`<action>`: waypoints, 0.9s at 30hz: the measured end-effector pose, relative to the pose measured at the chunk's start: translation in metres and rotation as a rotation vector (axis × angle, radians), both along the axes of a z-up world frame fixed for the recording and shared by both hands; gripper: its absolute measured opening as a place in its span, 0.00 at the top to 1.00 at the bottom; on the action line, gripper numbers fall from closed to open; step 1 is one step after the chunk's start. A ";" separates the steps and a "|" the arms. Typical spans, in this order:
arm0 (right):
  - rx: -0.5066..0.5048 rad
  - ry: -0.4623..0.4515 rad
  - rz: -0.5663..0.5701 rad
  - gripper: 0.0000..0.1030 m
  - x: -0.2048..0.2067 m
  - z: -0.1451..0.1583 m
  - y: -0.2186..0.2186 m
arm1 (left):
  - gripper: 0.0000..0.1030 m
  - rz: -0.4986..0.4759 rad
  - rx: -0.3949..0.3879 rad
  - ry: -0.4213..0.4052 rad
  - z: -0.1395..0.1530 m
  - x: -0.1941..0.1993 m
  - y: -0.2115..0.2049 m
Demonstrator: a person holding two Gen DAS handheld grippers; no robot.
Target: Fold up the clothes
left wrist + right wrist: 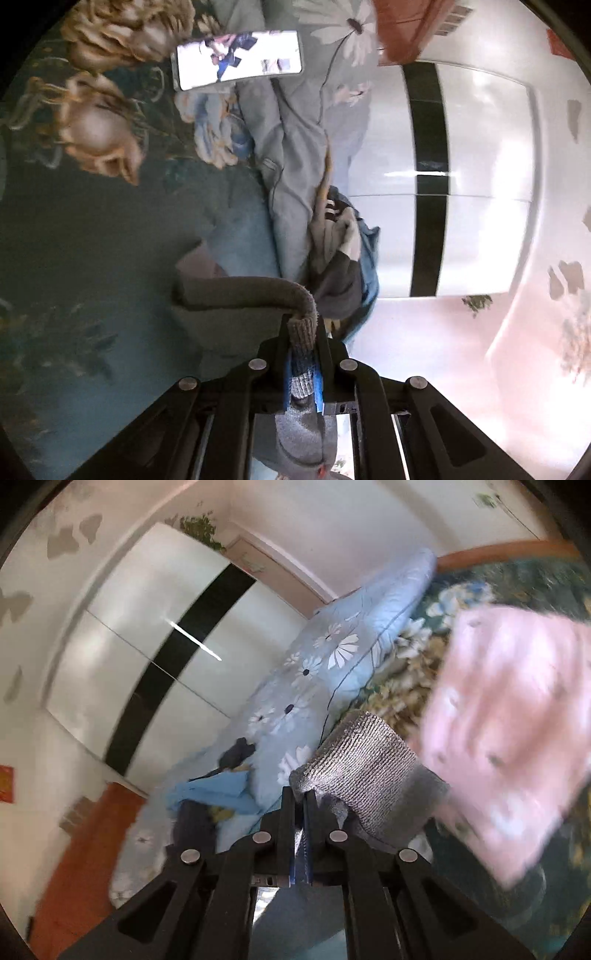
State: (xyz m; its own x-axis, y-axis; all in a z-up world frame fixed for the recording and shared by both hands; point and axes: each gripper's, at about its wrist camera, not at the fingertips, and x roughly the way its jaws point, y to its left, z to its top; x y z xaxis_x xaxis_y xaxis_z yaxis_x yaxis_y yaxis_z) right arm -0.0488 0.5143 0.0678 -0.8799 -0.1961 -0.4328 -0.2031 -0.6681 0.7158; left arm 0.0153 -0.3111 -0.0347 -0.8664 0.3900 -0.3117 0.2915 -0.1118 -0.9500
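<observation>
My left gripper (303,328) is shut on the ribbed hem of a grey knit garment (243,291), which stretches left from the jaws over the dark floral bedspread (92,240). My right gripper (303,797) is shut on another part of the same grey knit garment (369,764), its ribbed edge bulging to the right of the jaws. A pink floral cloth (509,716), blurred, lies to the right on the bedspread.
A light blue daisy quilt (332,672) lies bunched along the bed beside a white wardrobe (147,635). A pile of blue and dark clothes (343,258) sits by the quilt. A phone (236,59) with a lit screen lies on the bed.
</observation>
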 end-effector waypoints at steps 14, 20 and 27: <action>0.040 -0.435 0.021 0.95 -0.199 -0.113 0.001 | 0.88 0.014 -0.024 -0.247 -0.058 -0.137 0.004; 0.146 -0.434 0.099 0.87 -0.207 -0.114 -0.007 | 0.60 -0.004 -0.158 -0.270 -0.062 -0.145 0.004; 0.221 -0.327 0.173 0.49 -0.174 -0.076 -0.018 | 0.43 -0.154 -0.365 -0.204 -0.024 -0.128 0.029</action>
